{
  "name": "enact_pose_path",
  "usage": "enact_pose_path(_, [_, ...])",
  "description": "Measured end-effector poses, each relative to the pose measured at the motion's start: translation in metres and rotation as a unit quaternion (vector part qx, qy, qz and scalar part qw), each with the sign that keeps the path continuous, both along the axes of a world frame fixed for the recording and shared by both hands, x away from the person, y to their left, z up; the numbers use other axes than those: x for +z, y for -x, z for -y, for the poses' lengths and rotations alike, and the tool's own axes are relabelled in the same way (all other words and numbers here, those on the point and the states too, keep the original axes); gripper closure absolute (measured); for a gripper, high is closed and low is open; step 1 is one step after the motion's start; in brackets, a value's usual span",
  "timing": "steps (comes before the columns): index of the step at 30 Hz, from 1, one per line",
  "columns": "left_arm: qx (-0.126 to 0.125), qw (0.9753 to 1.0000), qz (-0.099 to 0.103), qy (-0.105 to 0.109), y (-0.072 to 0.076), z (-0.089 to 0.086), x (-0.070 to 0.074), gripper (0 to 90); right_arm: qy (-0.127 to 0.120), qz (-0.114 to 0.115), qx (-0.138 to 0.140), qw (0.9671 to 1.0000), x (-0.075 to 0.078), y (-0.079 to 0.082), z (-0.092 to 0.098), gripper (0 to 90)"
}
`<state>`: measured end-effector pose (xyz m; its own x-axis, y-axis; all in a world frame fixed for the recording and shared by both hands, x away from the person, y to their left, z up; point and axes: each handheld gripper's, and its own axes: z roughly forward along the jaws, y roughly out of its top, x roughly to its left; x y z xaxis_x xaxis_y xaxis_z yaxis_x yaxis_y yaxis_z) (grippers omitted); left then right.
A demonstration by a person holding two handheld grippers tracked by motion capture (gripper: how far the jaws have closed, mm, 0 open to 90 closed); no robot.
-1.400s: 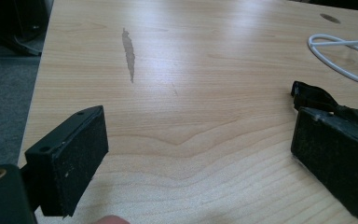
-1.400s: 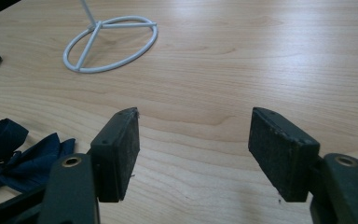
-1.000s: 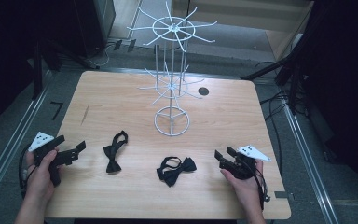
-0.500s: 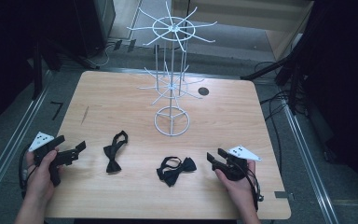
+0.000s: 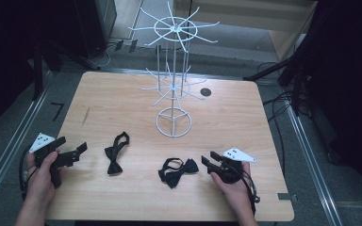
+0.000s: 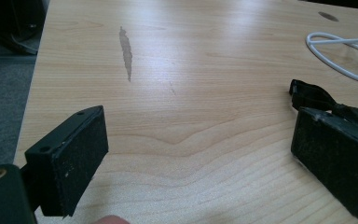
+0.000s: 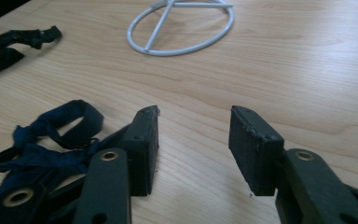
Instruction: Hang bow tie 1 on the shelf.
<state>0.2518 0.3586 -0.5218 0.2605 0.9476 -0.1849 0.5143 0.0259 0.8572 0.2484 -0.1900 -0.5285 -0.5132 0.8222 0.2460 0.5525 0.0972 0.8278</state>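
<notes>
High view — pale wood table (image 5: 122,99) (dark room around); left gripper (image 5: 70,153) and right gripper (image 5: 208,161) both spread.

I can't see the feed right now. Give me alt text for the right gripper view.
The right gripper is open low over the wooden table, nothing between its jaws, and a dark blue bow tie lies just beside its left jaw. A black bow tie lies at the upper left and the white wire stand's ring base sits ahead.

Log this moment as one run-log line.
right gripper: open, beside dark bow tie, not gripping | left gripper: open, short of black bow tie | wire rack: bare
</notes>
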Motion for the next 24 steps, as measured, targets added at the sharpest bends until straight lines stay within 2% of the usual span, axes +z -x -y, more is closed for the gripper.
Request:
enact_pose_path(11, [-0.001,1.0,0.0,0.0,0.0,0.0,0.0,4.2,-0.003,-0.003,0.027,0.9996,-0.001,0.002,-0.018,57.7])
enact_pose_path(18, [-0.001,1.0,0.0,0.0,0.0,0.0,0.0,4.2,-0.009,-0.004,0.05,0.9987,0.0,0.004,-0.036,57.6])
enact_pose_path(24, [-0.002,1.0,-0.001,0.0,0.0,0.001,0.0,4.2,0.0,0.001,0.065,0.9979,0.001,0.005,-0.054,56.9])
